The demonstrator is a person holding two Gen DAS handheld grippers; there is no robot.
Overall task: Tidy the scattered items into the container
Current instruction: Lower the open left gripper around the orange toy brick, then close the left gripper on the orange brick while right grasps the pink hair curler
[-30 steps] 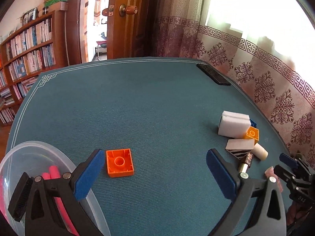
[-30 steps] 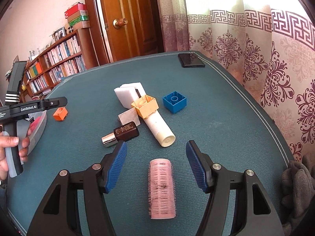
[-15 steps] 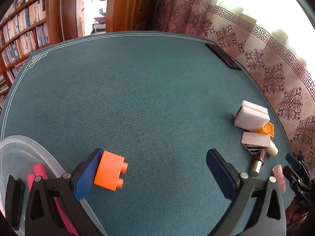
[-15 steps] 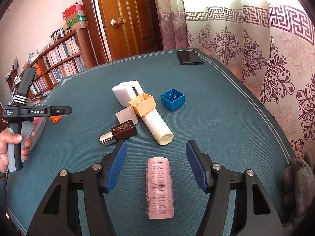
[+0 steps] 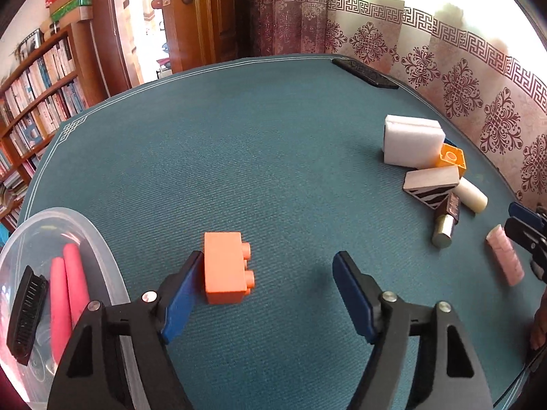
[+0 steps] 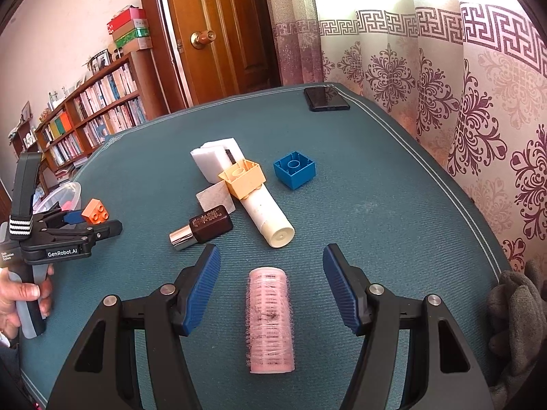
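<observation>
- The table, covered in teal cloth, fills both views and is your landmark; everything below is placed relative to it.
- The clear plastic container sits at the table's near left edge. It already holds two pink rollers and a black comb.
- A cluster of untidied items lies toward the table's right side: a white sponge, a cream tube, a yellow brick resting on the tube, a blue brick just beside them, and a brown lipstick.
- Your left gripper is released, jaws wide apart, low over the table just beside the container.
- Your right gripper is also released, jaws spread on either side of the pink hair roller, which lies flat near the table's front edge, untouched.
- The orange brick has changed most: a second ago it lay hollow side up; now it is tipped on its side, studs pointing right, touching the left gripper's left pad.
- That tip probably means the left jaw nudged it. The brick is not yet gripped, so you likely need to recentre and close before lifting it across to the container.
</observation>
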